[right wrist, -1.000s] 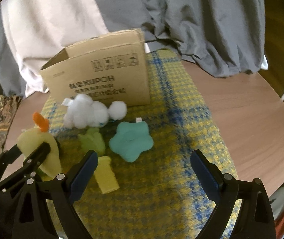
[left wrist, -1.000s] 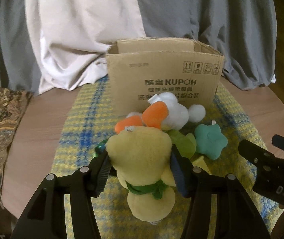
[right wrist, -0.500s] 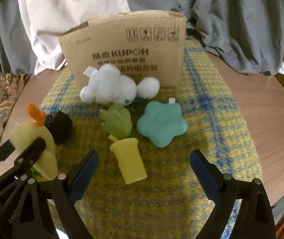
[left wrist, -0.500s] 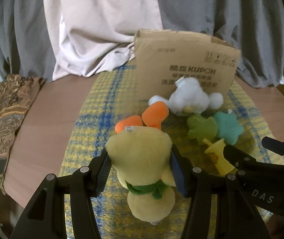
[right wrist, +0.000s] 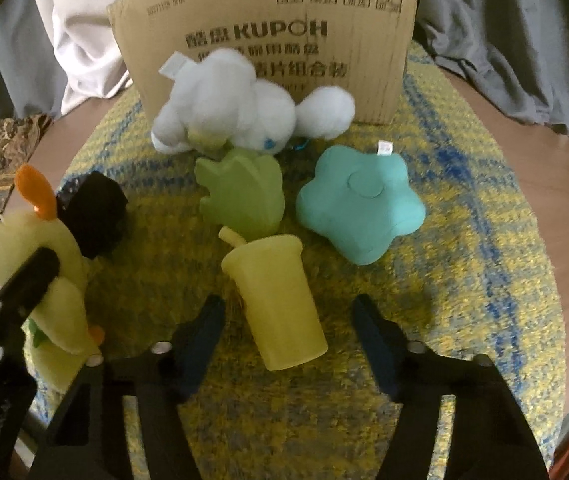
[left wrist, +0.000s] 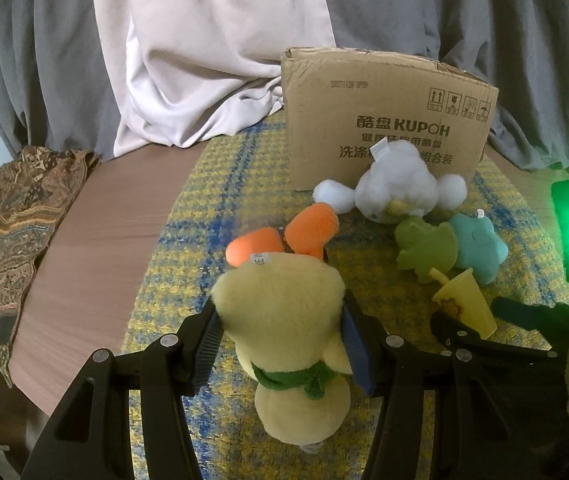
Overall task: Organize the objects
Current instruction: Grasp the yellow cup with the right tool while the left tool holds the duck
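Observation:
My left gripper [left wrist: 280,328] is shut on a yellow plush duck [left wrist: 284,308] with orange feet and a green scarf, held just above the mat. In the right wrist view a yellow toy cup [right wrist: 280,300] with a straw lies on its side between the fingers of my right gripper [right wrist: 288,312]. Its jaws are closing, and a gap still shows on each side of the cup. Beyond the cup lie a green leaf plush [right wrist: 244,196], a teal star plush [right wrist: 360,204] and a white plush [right wrist: 236,108]. A cardboard box [right wrist: 268,32] stands open-topped behind them.
A yellow and blue plaid mat [right wrist: 464,280] covers the middle of a round wooden table [left wrist: 96,232]. A black object [right wrist: 96,216] sits beside the duck. A patterned cloth [left wrist: 12,232] hangs at the table's left edge. Grey and white drapes [left wrist: 204,60] hang behind the box.
My right gripper has come down and forward over the yellow cup, and its jaws have narrowed around it. The left gripper still holds the duck and has shifted slightly left.

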`<state>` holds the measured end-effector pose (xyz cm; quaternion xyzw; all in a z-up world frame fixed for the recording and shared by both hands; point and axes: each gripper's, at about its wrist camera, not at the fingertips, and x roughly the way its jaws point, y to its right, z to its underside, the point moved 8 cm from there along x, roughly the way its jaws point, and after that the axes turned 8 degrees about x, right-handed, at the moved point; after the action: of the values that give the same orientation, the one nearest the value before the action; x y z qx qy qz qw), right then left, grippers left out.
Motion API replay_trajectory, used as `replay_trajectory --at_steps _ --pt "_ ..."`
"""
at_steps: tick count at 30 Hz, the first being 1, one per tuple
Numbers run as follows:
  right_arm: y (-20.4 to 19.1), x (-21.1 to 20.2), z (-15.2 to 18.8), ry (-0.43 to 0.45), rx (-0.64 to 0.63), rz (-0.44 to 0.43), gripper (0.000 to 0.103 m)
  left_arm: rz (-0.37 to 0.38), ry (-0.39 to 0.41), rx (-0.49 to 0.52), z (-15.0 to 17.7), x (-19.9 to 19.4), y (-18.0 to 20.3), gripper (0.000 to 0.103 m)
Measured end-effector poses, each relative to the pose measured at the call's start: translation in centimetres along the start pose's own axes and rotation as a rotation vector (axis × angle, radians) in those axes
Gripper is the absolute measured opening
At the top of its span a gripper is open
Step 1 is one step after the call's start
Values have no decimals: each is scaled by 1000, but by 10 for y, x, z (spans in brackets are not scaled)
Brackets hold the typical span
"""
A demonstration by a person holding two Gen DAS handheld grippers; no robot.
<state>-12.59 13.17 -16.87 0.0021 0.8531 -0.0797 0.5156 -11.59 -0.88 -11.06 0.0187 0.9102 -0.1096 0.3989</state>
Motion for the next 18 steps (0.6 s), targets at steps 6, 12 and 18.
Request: replay_trajectory --at_steps 6,12,18 --pt "1 -1 -2 7 7 -7 37 2 -1 -3 0 0 0 54" --pt "1 -13 -4 33 6 -9 35 10 1 -9 -1 -4 -2 54" --pt "4 -37 -12 82 21 -20 34 20 26 -20 -11 -17 -4 54"
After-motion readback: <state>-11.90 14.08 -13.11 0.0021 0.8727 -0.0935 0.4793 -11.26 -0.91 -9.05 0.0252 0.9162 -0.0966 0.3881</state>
